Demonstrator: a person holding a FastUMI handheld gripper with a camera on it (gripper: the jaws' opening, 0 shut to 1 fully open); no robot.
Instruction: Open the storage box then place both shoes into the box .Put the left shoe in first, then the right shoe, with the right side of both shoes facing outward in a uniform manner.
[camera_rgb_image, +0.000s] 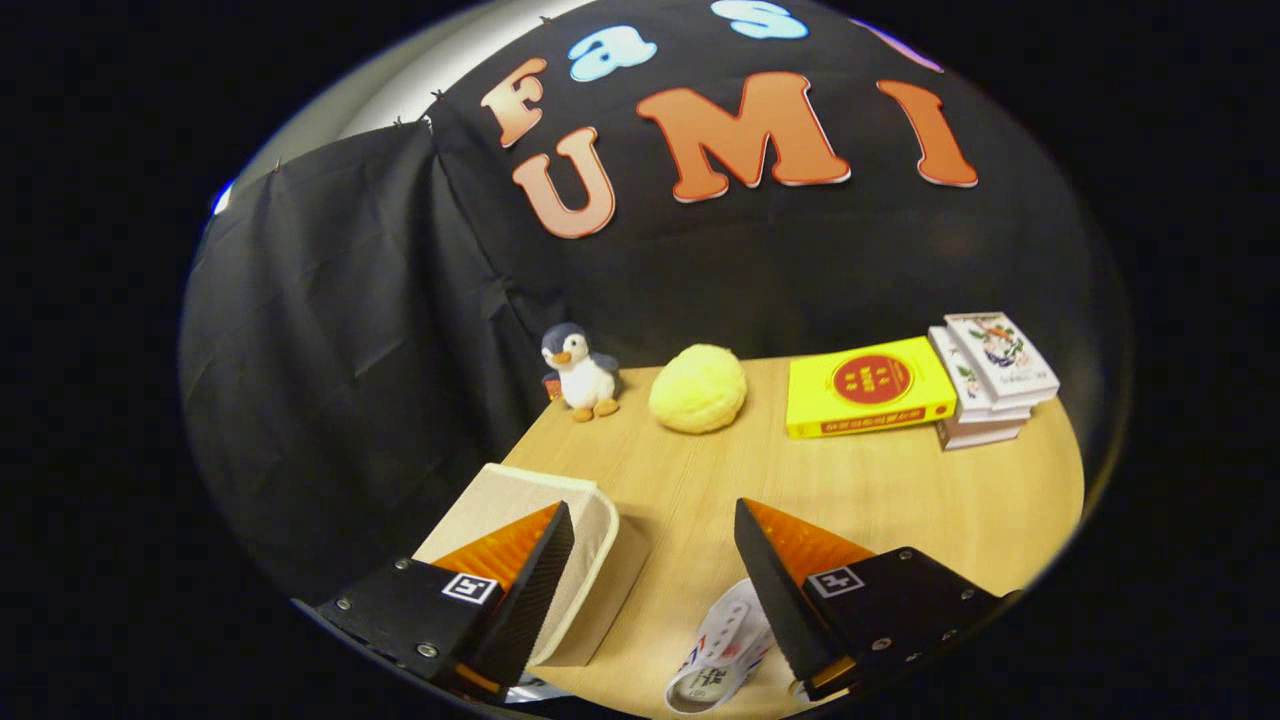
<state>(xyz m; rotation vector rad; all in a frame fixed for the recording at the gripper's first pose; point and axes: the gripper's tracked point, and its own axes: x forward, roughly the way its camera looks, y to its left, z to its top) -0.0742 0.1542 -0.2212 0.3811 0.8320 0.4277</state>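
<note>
Claw (650, 560) fingers stand apart, holding nothing. The closed storage box (560, 550) sits at lower left beside the left finger; a shoe (720, 645) lies between the fingers. Lift the lid first, gripping squarely at its edge

Matt wood-grain table (850, 490), cloth storage box (590, 540)

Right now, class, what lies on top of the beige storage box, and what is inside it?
The storage box has its lid on, closed. One finger of the open gripper shows over it; contact is unclear. The lid hides whatever is inside. A shoe lies on the table beside it.
</note>
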